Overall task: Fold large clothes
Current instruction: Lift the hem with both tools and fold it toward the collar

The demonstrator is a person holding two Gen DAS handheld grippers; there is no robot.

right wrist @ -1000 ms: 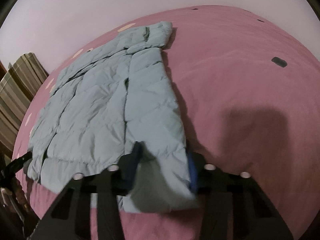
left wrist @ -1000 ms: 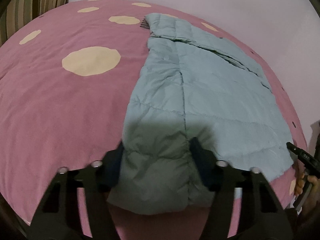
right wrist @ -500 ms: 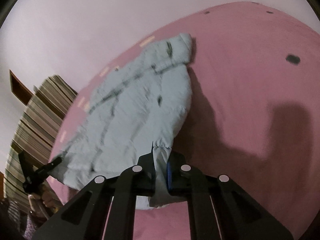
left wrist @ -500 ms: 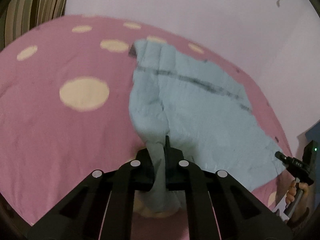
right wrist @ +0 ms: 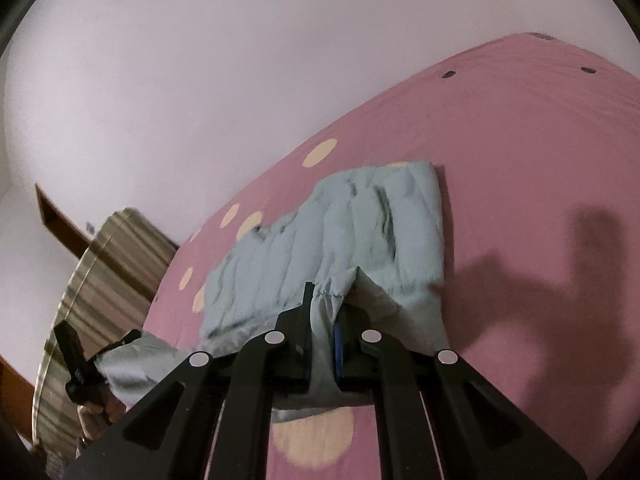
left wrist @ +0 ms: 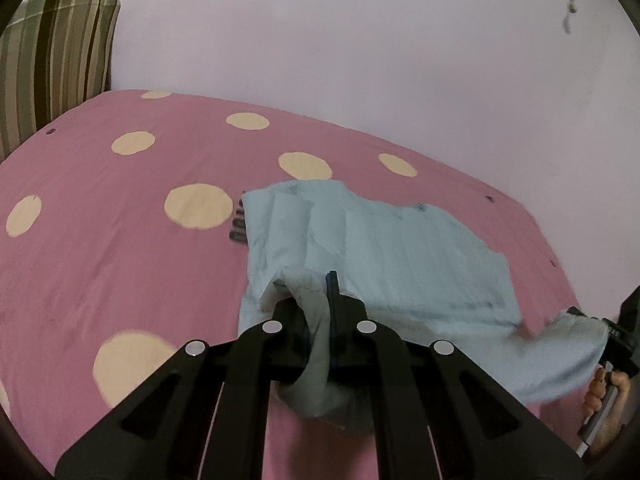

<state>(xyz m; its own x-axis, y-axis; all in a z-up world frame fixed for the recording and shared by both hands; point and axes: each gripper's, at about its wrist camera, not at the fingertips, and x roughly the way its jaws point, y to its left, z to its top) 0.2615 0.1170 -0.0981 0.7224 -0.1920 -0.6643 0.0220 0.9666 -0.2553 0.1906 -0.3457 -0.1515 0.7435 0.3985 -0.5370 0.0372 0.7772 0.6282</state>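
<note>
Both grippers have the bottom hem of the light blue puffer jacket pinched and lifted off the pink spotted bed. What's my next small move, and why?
Probably carry both hem corners forward toward the collar end and lower them there. The left gripper and right gripper are each shut on the light blue quilted puffer jacket, its near half is raised, and the far half lies flat on the pink spotted bedspread, so the fold is only half made.

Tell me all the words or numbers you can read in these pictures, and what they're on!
None can be read. The dark marks beside the blue jacket on the pink bedspread may be print, but they are too blurred to tell. The jacket, the striped cushion, the wall and both claws show no writing.
</note>
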